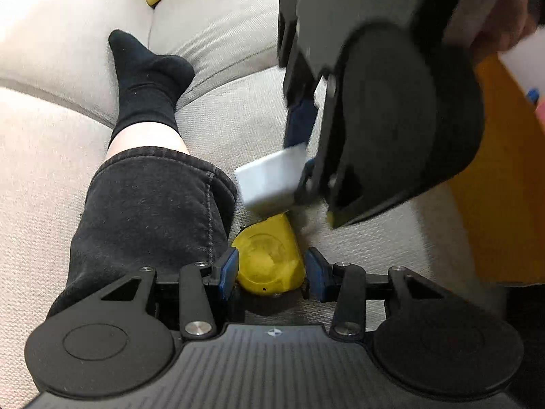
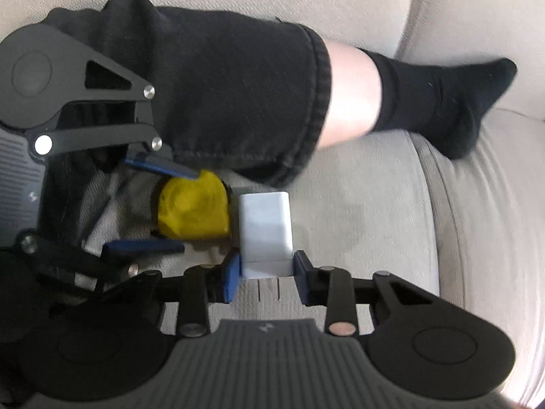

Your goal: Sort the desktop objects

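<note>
Left wrist: fingers clamp yellow case; right fingers clamp white block.

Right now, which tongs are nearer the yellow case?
Left. The left tongs straddle the yellow case, one pad on each side of it. The right tongs are shut on the white block, which sits right beside the case.
</note>
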Tool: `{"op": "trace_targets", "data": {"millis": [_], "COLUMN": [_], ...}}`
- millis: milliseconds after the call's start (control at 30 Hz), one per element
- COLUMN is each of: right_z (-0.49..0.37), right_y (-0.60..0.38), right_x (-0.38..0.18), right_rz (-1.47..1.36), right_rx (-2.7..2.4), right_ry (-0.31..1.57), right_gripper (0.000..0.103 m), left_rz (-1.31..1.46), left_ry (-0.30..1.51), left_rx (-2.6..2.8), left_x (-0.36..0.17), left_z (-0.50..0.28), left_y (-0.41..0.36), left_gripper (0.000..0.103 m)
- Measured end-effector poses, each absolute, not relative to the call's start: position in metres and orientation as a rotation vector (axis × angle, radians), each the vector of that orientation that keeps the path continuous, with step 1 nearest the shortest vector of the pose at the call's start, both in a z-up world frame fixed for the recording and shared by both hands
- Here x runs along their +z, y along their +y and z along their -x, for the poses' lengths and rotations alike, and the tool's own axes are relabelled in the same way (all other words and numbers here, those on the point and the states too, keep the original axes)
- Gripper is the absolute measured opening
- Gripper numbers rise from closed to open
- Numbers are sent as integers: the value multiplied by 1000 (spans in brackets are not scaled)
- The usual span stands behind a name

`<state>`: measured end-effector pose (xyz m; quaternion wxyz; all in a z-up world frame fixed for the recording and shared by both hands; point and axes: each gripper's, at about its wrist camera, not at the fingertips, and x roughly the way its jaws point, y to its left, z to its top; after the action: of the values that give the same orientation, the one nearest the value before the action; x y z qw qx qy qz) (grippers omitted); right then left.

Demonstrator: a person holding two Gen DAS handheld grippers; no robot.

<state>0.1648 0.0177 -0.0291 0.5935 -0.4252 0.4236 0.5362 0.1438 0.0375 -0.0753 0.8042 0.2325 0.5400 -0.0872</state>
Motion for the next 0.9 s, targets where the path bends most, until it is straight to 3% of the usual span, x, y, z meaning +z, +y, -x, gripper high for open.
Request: {"op": "trace_targets", "data": {"millis": [400, 533, 900], "right_z": [-160, -160, -160], "right_y": [-3, -12, -27], "right_x": [-21, -19, -12], "right_rz": [955, 940, 919], "right_rx": [1172, 1140, 1090], "right_ry": [1017, 1015, 1010], "right_gripper": [35, 35, 35], "left_rz": [-604, -580, -335], "left_ry": [1196, 1180, 1117], "left_rx": [-183, -173, -239], "left_x": [-93, -88, -68], "left_z": [-154, -154, -145], "left_y": [33, 38, 43], "left_gripper": [57, 47, 40]}}
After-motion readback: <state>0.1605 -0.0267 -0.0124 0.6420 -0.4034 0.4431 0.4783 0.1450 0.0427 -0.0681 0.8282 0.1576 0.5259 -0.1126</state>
